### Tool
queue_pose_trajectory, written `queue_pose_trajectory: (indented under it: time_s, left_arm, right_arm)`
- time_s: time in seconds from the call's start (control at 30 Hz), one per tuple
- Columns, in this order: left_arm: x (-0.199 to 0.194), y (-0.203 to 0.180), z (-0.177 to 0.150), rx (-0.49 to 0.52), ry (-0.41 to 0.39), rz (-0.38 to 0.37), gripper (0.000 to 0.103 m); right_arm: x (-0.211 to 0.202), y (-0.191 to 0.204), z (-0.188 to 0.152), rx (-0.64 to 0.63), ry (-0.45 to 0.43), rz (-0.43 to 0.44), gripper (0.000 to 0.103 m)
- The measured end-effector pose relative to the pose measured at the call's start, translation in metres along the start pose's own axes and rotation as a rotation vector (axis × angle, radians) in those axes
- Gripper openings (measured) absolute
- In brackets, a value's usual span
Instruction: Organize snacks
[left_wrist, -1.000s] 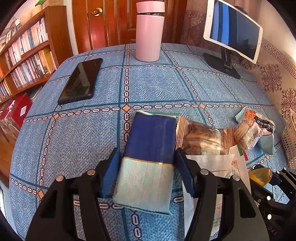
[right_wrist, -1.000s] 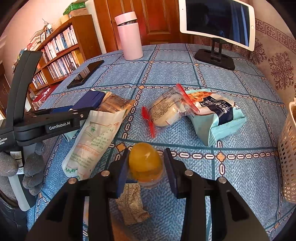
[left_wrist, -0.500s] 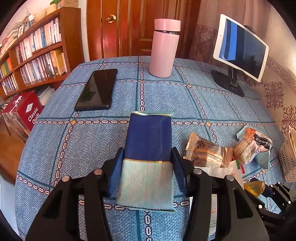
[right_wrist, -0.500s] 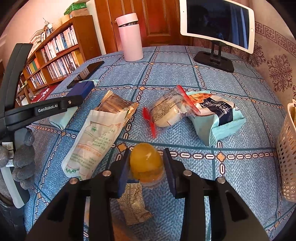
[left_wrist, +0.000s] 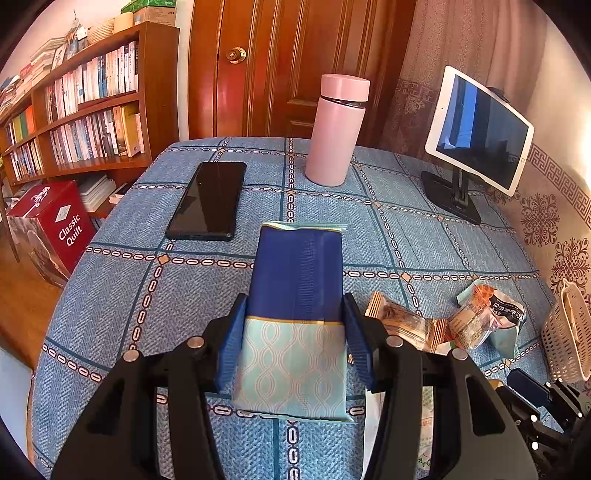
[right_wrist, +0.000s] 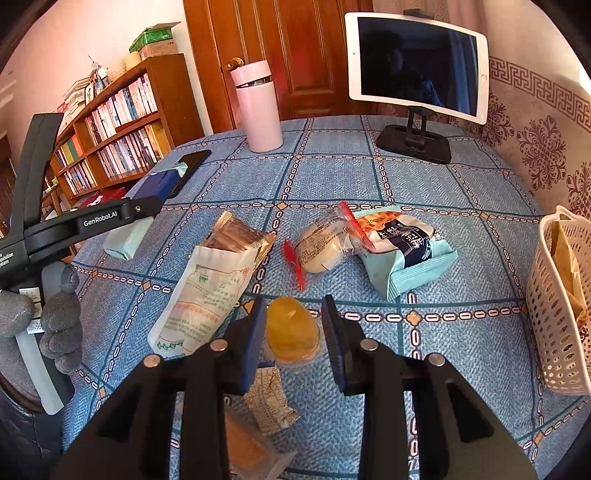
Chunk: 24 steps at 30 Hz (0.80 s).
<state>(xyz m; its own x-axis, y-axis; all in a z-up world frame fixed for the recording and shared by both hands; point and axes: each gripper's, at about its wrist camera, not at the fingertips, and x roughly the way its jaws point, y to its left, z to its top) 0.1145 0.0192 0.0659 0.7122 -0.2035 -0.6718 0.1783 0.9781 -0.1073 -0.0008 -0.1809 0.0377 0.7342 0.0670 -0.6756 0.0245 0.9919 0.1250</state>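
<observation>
My left gripper (left_wrist: 293, 332) is shut on a flat packet (left_wrist: 295, 288), dark blue at the far end and pale teal near me. In the right wrist view the same packet (right_wrist: 125, 240) hangs tilted above the blue checked tablecloth (right_wrist: 443, 177), held by a gloved hand's tool. My right gripper (right_wrist: 293, 332) is shut on a small yellow jelly cup (right_wrist: 291, 328), both blue pads against its sides. Loose on the cloth lie a white pouch (right_wrist: 207, 291), a brown-wrapped biscuit pack (right_wrist: 236, 236), a clear bag with a bun (right_wrist: 325, 243) and a teal snack bag (right_wrist: 402, 251).
A cream plastic basket (right_wrist: 554, 314) with something in it stands at the right edge. At the back are a pink bottle (left_wrist: 338, 129), a black phone (left_wrist: 208, 201) and a tablet on a stand (left_wrist: 480, 129). Two small wrapped snacks (right_wrist: 271, 402) lie under my right gripper.
My left jaws closed onto the blue and teal packet and raised it off the cloth. The right jaws tightened on the jelly cup and rose a little.
</observation>
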Motion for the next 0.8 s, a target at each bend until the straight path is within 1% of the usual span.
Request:
queue_pose_trajectory:
  time_s: [0.07,0.13,0.2,0.4,0.47,0.57,0.63,0.67,0.8]
  left_arm:
    - [-0.001,-0.001,0.0,-0.001,-0.004,-0.001,0.052]
    - [-0.002,-0.001,0.0,0.001,-0.006,-0.002,0.052]
    - [-0.003,-0.001,0.0,0.001,-0.007,-0.003,0.052]
    - [-0.003,-0.003,-0.001,0.005,-0.007,-0.009,0.052]
    - [-0.002,-0.004,-0.001,0.007,-0.007,-0.01,0.052]
    - [-0.002,-0.005,-0.002,0.01,-0.006,-0.011,0.052]
    - [-0.002,-0.005,-0.002,0.011,-0.007,-0.011,0.052]
    - [-0.002,-0.006,-0.002,0.011,-0.007,-0.011,0.052]
    - [-0.004,-0.008,-0.002,0.015,-0.015,-0.014,0.052]
  right_arm:
    - [0.001,-0.002,-0.002,0.014,0.011,0.013,0.033]
    - [0.005,-0.003,-0.004,0.022,0.032,0.027,0.037]
    - [0.011,-0.002,-0.006,0.032,0.049,0.03,0.046]
    - [0.038,-0.004,-0.009,0.055,0.1,0.025,0.047]
    - [0.041,-0.001,-0.007,0.036,0.091,0.012,0.047]
    - [0.041,0.003,-0.006,0.006,0.086,-0.02,0.039]
    - [0.038,0.003,-0.009,0.002,0.078,-0.03,0.039]
    - [0.034,0.003,-0.01,0.004,0.072,-0.028,0.035]
    - [0.015,-0.005,-0.009,0.036,0.034,-0.017,0.035]
